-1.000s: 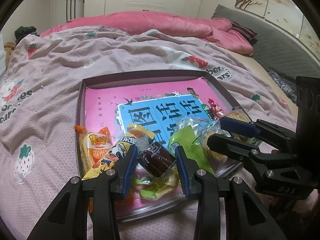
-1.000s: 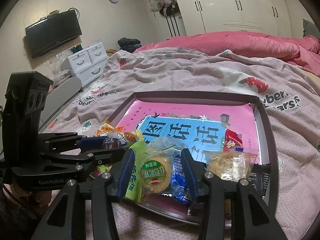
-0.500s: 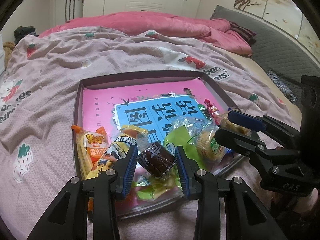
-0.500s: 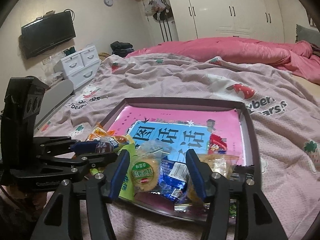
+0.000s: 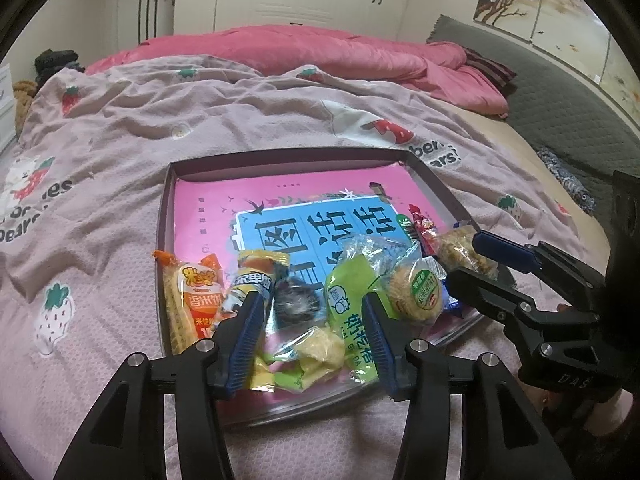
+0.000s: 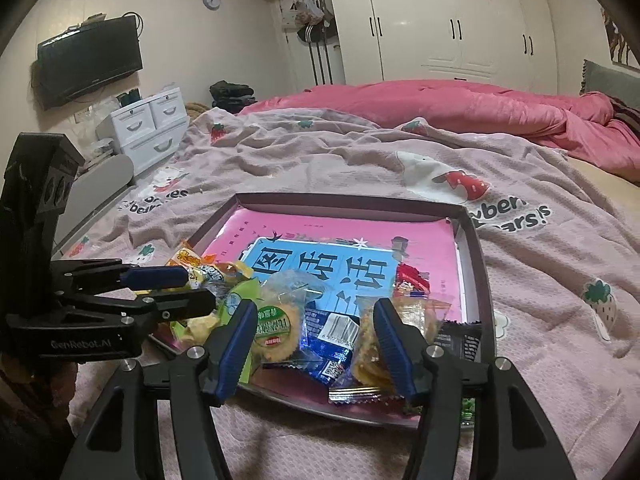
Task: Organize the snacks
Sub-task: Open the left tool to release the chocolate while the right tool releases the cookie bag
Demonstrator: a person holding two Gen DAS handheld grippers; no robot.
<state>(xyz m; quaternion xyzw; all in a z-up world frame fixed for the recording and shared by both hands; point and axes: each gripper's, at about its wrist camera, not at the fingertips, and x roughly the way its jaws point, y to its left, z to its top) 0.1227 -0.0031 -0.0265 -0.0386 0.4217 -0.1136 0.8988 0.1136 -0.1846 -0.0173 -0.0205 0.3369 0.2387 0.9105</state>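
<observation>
On a bed spread with a strawberry-print blanket [image 5: 248, 120], a shallow tray [image 6: 474, 248] holds the wrapped snacks [image 5: 352, 300] at its near edge. White wardrobes [image 6: 440, 20] stand behind. The left gripper [image 5: 312, 332] has just been opening, clear of a dark-wrapped snack [image 5: 296, 304]; the right gripper [image 6: 312, 332] is parted, gripping nothing.

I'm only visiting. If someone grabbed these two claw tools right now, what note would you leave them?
Left gripper: open, jaws just been opening; a dark snack lies blurred between them, not gripped.
Right gripper: open, jaws just been opening; round cookie and blue packet lie between them, ungripped.
Snacks: heaped at the near end of the tray on the bed.
Done: nothing visibly sorted.
Left: probably spread them into tidy groups.
</observation>
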